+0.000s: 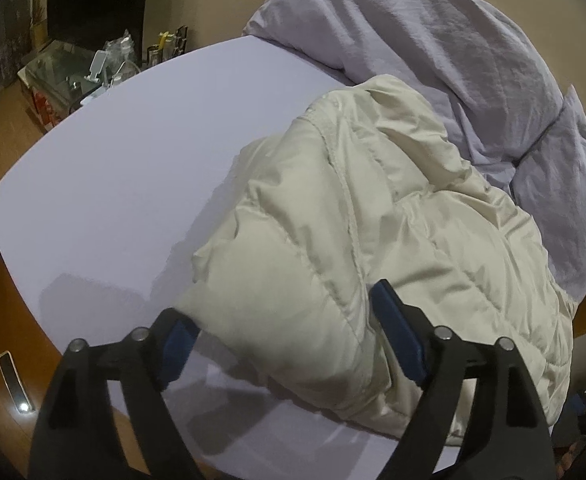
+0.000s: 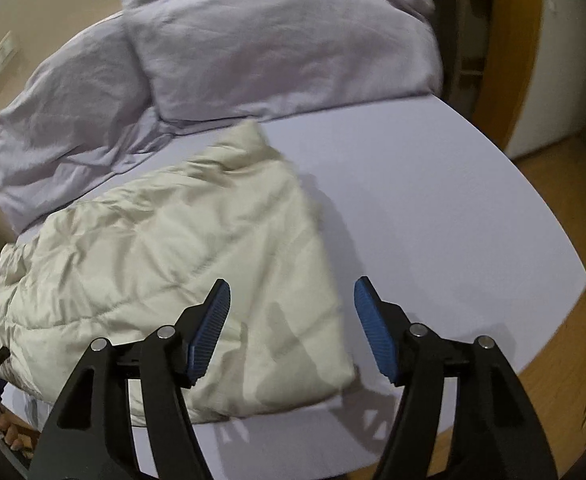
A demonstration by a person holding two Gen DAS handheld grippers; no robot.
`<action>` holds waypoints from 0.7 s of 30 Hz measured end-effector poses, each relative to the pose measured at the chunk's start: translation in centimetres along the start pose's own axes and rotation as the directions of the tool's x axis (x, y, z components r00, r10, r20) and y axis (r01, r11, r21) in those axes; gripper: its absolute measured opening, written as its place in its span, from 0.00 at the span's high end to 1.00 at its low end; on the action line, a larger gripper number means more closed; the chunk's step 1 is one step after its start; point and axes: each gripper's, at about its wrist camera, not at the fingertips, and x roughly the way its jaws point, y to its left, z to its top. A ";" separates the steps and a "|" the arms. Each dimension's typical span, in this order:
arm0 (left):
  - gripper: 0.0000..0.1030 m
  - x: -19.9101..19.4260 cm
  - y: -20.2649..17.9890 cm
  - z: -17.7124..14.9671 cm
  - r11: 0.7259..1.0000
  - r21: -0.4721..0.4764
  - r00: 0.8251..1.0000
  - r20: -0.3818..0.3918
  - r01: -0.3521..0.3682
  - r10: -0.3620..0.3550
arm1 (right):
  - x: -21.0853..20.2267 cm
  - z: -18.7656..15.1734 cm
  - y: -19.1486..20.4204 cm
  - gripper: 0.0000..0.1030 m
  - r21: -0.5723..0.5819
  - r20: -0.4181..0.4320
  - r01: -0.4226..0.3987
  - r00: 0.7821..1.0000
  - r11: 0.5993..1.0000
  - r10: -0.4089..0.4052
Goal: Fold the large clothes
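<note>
Pale lilac sheeted bed (image 1: 113, 168) fills both views. Crumpled lilac duvet (image 2: 253, 40) heaped along upper frame. Cream quilted puffer jacket (image 1: 353, 220), folded into a bundle, lies on the sheet centre-right in left view, lower left in right view.

Left gripper (image 1: 289, 340): jaws wide, straddling the jacket's near edge, gripping nothing. Right gripper (image 2: 293, 328): jaws apart over the jacket's corner, empty.

Left view only: cluttered glass-topped side table (image 1: 65, 80), upper left. Right view only: wooden door frame (image 2: 509, 60), upper right.
</note>
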 end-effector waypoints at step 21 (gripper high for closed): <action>0.18 1.8 -0.5 1.1 0.995 -0.097 1.000 0.013 0.022 -0.021 | 5.0 -3.9 13.1 0.21 -0.335 -0.096 -0.089 0.994 0.938 0.060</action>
